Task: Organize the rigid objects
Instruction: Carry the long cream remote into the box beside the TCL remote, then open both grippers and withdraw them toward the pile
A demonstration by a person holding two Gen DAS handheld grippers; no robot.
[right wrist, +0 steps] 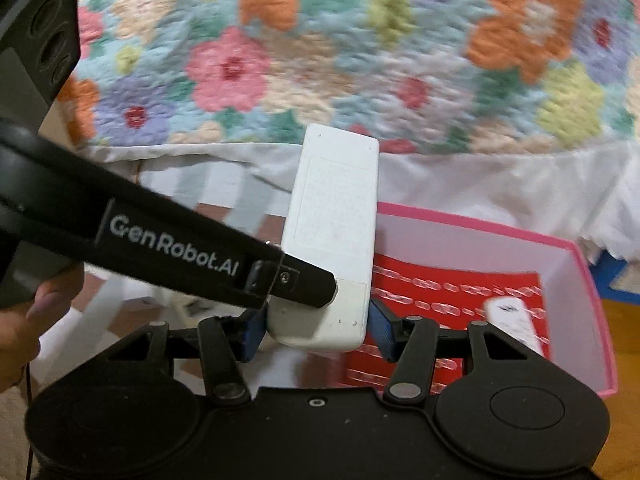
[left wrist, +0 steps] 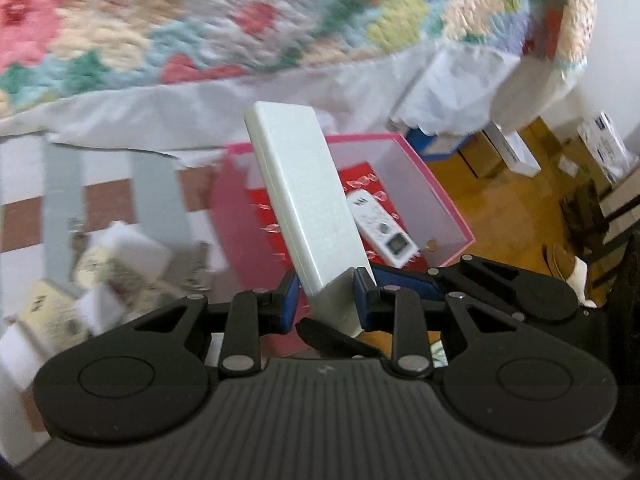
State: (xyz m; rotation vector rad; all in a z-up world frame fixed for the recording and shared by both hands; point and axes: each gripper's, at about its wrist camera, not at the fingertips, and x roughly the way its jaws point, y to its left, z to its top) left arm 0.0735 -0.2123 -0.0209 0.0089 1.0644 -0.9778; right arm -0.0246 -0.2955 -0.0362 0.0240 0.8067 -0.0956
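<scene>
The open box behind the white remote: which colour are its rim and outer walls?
Pink. The box shows this best in the left wrist view.

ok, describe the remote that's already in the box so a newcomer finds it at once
Start at the pink-rimmed box on the floor beside the bed with the floral quilt. On its red lining lies a small white remote, with a small screen at its near end. Unlike the white remotes gripped in the tools, it lies loose inside the box.
</scene>
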